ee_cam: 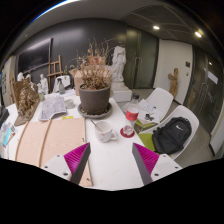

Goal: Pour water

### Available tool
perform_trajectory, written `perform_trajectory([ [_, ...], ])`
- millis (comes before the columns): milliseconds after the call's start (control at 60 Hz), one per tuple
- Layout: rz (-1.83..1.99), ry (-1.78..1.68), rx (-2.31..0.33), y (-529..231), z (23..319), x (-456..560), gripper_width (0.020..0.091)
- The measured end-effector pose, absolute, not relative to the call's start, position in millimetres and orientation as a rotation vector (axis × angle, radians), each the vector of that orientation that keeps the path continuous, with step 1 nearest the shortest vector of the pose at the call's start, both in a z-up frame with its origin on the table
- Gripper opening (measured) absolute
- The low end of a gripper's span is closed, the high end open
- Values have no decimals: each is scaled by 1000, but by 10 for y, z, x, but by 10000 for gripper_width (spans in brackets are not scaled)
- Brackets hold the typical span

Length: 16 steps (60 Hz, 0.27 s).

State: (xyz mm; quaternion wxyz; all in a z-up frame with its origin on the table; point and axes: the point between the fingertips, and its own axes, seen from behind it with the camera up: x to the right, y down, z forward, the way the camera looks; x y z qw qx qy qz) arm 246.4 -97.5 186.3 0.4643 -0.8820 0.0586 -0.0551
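Note:
A red cup stands on a round coaster on the white table, beyond my right finger. A small pale, glass-like object sits on the table to its left, just ahead of the fingers; what it is cannot be made out. My gripper hovers over the near part of the table. It is open, its magenta pads set wide apart with only bare tabletop between them.
A dark pot of dry branches stands mid-table behind the cup. Wooden boards lie at the left, papers behind them. A black backpack rests on a white chair at the right. A white statue stands further back.

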Motion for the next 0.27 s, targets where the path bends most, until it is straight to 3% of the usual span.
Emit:
perform_trajectory([
  [267, -166, 86, -2170, -1018, 1870, 2354, 855],
])
